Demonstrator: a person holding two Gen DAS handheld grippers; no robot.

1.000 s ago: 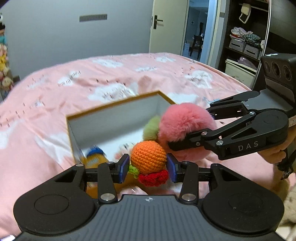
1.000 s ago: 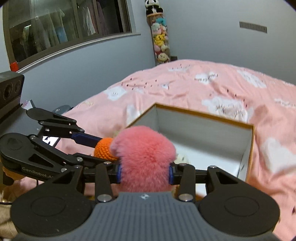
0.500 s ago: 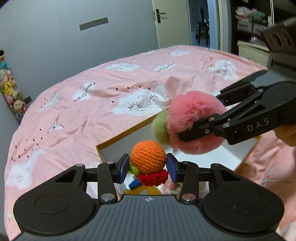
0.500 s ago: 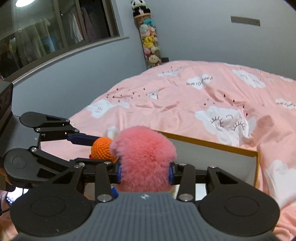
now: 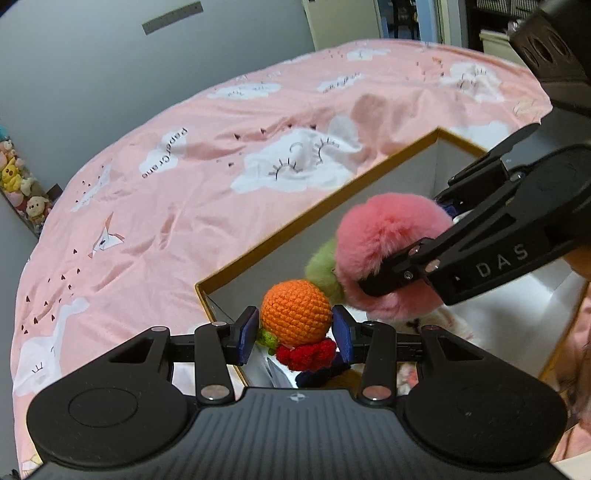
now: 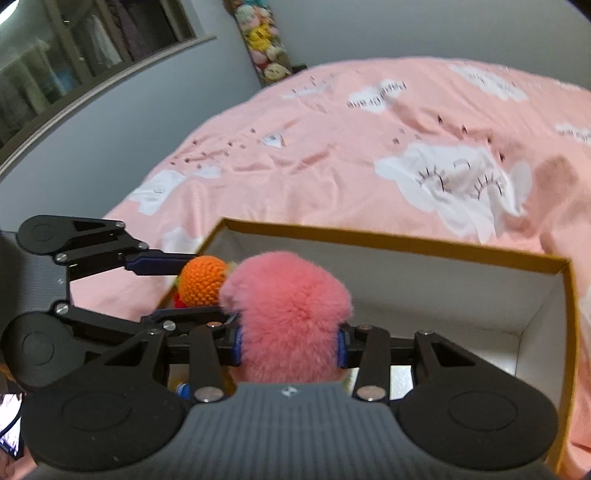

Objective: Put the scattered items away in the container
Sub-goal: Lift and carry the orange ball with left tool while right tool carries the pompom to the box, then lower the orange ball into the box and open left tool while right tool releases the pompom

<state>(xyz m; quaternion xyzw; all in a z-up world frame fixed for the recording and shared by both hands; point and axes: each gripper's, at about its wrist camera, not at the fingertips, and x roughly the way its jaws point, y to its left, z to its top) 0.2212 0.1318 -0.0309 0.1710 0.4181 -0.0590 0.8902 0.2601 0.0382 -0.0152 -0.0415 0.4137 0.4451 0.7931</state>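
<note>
My left gripper point(image 5: 295, 330) is shut on an orange crocheted ball toy point(image 5: 295, 312) with red and green trim, held over the near corner of the white box point(image 5: 317, 206) with a yellow rim. My right gripper point(image 6: 288, 345) is shut on a fluffy pink pom-pom point(image 6: 288, 314) with a green tuft point(image 5: 321, 266), held over the same box point(image 6: 424, 251). The two toys sit side by side, nearly touching. The pink pom-pom point(image 5: 388, 240) and the right gripper's arm show in the left wrist view. Several small toys lie in the box bottom, mostly hidden.
The box rests on a bed with a pink cloud-print cover point(image 5: 184, 166). A column of plush toys point(image 6: 262, 33) stands by the grey wall. A doorway and shelves are at the far right in the left wrist view.
Both grippers have tilted downward and moved over the box opening with their toys still held. The box now fills more of both views.
</note>
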